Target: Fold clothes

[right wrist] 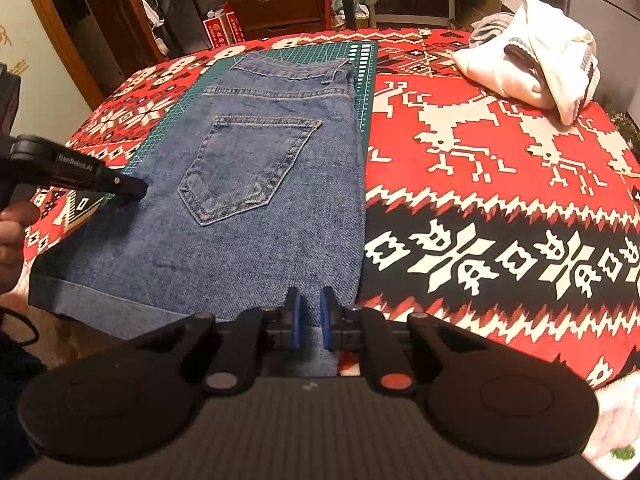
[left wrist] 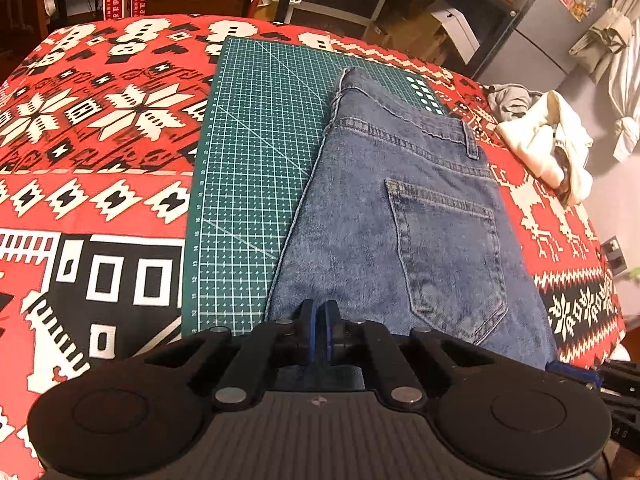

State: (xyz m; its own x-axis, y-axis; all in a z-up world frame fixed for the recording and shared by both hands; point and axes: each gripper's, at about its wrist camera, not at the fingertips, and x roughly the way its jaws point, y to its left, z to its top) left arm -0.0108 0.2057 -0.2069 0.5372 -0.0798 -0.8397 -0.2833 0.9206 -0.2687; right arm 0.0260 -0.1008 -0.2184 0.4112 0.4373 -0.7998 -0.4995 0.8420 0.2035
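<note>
left wrist: left gripper (left wrist: 320, 316) jaws pinched on near edge of the jeans (left wrist: 400, 216), folded on the green cutting mat (left wrist: 248, 152) | right wrist: right gripper (right wrist: 310, 312) jaws slightly apart over denim, gripping nothing | risk: uneven lift skews the fold (denim's stiff) | white garment pile (right wrist: 532, 68) well clear

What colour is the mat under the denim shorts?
Green with a pale grid, clearest in the left wrist view: mat, denim shorts.

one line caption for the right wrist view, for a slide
Right gripper at the near edge of folded denim shorts on a green cutting mat.
</note>
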